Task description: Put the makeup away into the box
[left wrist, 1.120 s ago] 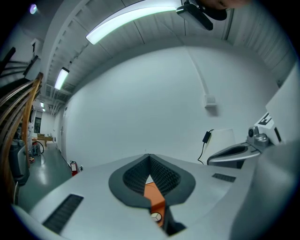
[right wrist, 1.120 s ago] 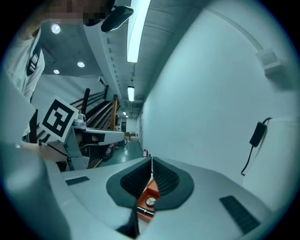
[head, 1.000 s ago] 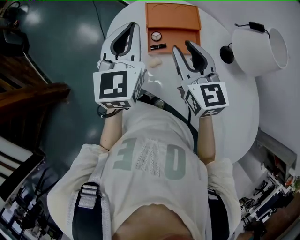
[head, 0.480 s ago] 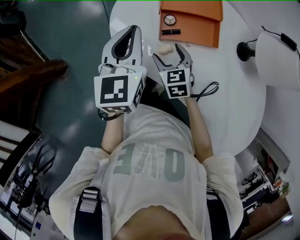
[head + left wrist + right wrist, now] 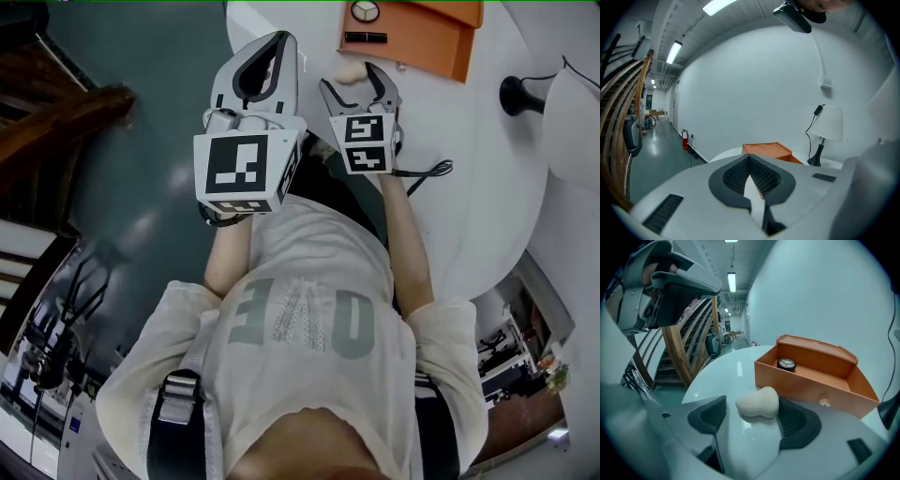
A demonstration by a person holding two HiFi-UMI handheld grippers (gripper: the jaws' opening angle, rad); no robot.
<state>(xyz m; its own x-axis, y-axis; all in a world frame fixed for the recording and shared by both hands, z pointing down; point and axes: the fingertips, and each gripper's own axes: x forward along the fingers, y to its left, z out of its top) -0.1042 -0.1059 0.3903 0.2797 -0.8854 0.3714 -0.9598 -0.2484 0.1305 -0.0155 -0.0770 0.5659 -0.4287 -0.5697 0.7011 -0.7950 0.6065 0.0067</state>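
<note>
1. Open on a round white table [image 5: 487, 187]: an orange box [image 5: 427, 49], taken here as the landmark.
2. Inside the box, toward its left end: a round compact [image 5: 365, 10]. Just nearer the front wall, lying flat: a black lipstick [image 5: 366, 37].
3. Outside the box, just before its front wall near the left corner: a pale sponge [image 5: 351, 71], resting on the table, not yet put away.
4. Tilted down toward the box from the near side: right gripper [image 5: 350, 79], jaws just opened wide and released, one on either side of the sponge.
5. In the right gripper view, sponge [image 5: 758, 402] close against the pad [image 5: 799, 420] nearer the box, with a plain gap to the other pad. No squeeze to be seen, and actual contact hard to tell.
6. Seen past the sponge in that view: the box's front wall [image 5: 801, 380], with the compact [image 5: 786, 363] inside.
7. Left of the box and farther from it than the other tool: left gripper [image 5: 279, 39], held higher, over the table's edge. Jaws clenched tip to tip, nothing between them.
8. In the left gripper view, box [image 5: 766, 149] in sight beyond the closed tips [image 5: 751, 158].
9. Right of the box, well apart from it: a lamp [image 5: 574, 117] with a white shade and a black base, standing on the table.
</note>
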